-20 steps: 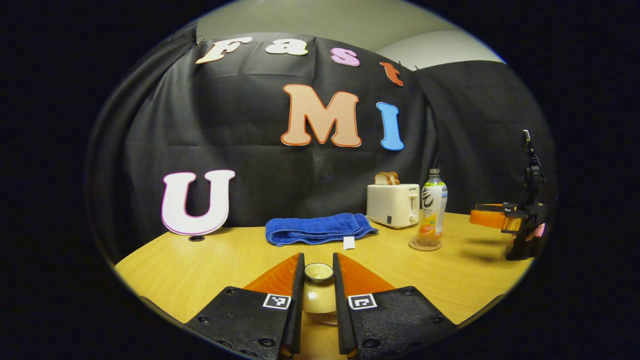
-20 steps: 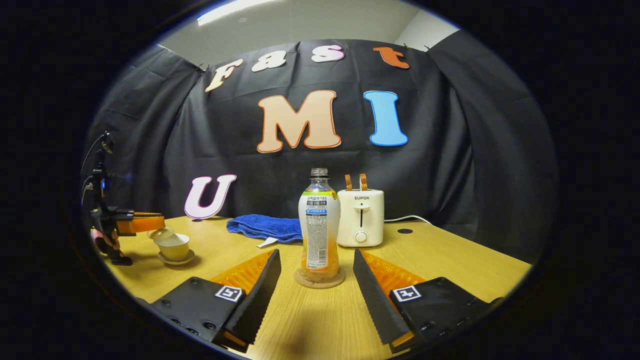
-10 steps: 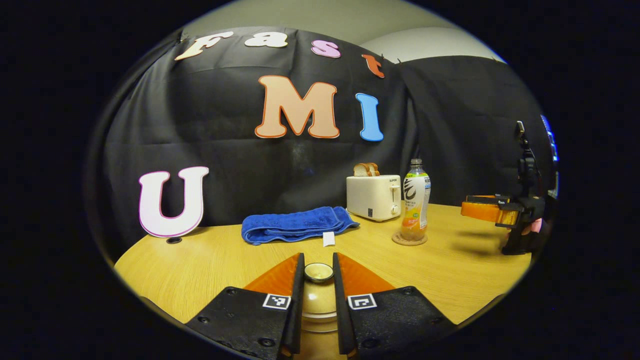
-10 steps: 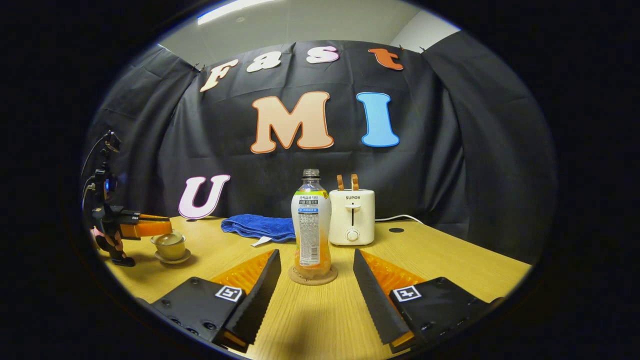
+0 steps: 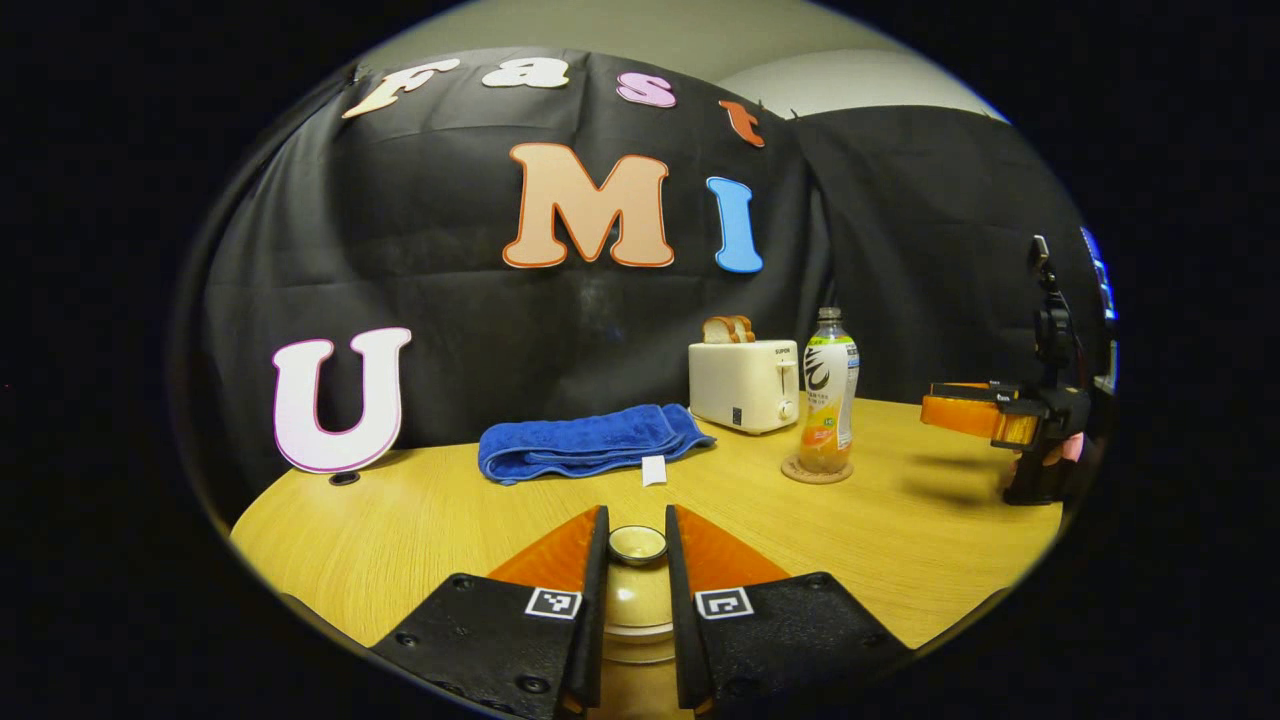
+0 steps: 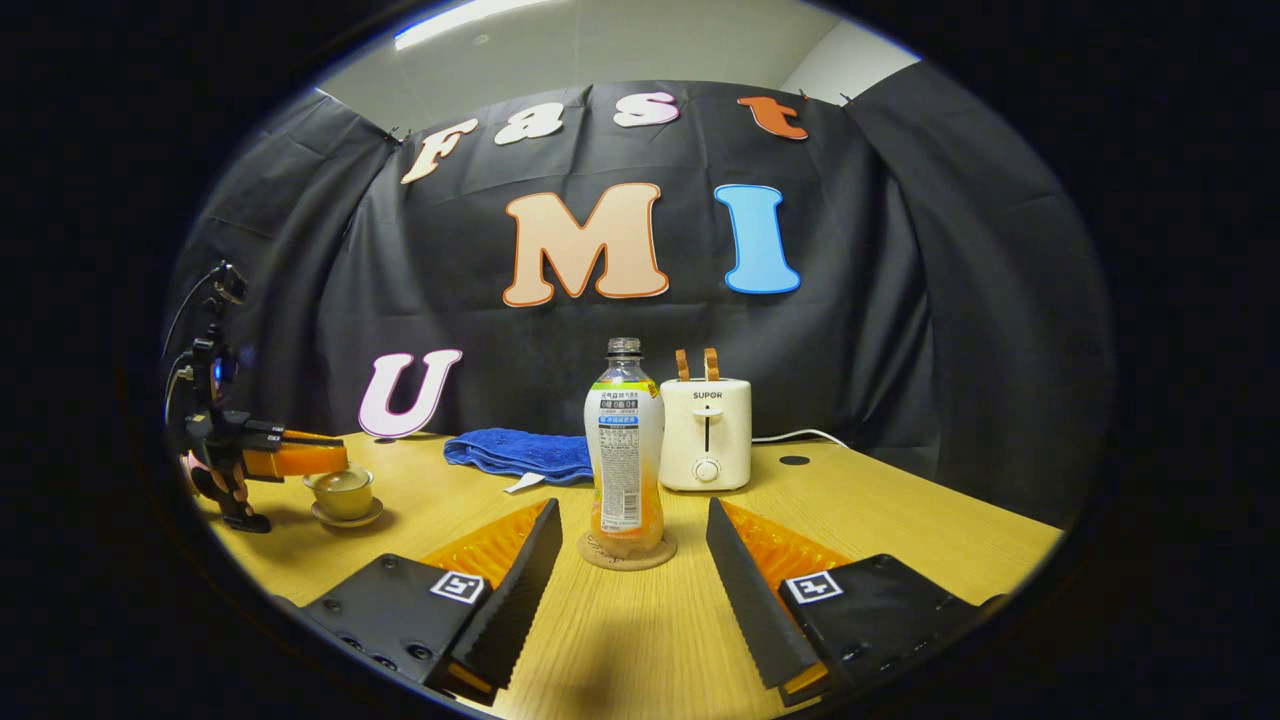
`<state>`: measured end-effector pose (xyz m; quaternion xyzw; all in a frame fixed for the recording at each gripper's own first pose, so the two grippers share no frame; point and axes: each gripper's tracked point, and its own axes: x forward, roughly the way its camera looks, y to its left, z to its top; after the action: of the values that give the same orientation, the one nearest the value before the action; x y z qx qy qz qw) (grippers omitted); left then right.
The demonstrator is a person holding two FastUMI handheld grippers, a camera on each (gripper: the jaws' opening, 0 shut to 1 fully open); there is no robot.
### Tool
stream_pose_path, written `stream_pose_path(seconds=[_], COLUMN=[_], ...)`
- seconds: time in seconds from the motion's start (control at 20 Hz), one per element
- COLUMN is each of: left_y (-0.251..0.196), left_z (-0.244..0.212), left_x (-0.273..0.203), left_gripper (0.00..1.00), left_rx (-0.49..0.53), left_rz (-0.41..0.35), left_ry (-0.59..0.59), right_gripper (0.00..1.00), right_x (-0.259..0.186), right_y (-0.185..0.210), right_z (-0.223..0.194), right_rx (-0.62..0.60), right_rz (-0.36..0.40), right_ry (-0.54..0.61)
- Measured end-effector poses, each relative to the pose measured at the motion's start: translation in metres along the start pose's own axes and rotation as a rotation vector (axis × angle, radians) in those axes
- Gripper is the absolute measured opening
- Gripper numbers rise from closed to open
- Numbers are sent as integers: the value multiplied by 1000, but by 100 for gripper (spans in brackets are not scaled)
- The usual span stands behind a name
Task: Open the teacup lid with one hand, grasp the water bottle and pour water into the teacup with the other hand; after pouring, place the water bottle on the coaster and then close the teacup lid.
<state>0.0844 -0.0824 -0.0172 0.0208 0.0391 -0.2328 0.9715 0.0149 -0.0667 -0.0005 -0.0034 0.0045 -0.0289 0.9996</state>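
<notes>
Water bottle (image 6: 624, 445) stands upright on coaster (image 6: 627, 549); right gripper (image 6: 632, 540) agape, left gripper (image 5: 636, 545) pinching lid knob (image 5: 637, 544).

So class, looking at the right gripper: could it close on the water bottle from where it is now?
Probably yes. The right gripper is open and the water bottle stands upright on its coaster straight ahead of the gap, with only bare table between. The toaster sits behind.

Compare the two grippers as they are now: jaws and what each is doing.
The left gripper has its jaws nearly closed, both fingers pressing the teacup lid knob; the right gripper has its jaws spread wide, gripping nothing. The left gripper sits at the teacup; the right gripper faces the water bottle, which stands free on its coaster. Both are hand-held above the table.
</notes>
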Motion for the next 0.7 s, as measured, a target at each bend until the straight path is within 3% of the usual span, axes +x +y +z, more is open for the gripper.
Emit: stream_pose_path(seconds=[0.2, 0.4, 0.7], left_y=[4, 7, 11], left_z=[2, 5, 10], left_x=[-1, -6, -26], left_gripper=[31, 88, 92], left_rx=[-12, -24, -49], left_rz=[16, 36, 83], left_ry=[-16, -30, -70], right_gripper=[95, 93, 95], right_x=[0, 0, 1], right_y=[0, 0, -1], right_z=[1, 1, 1], right_rx=[0, -1, -1], right_rz=[0, 1, 2], right_ry=[0, 0, 0])
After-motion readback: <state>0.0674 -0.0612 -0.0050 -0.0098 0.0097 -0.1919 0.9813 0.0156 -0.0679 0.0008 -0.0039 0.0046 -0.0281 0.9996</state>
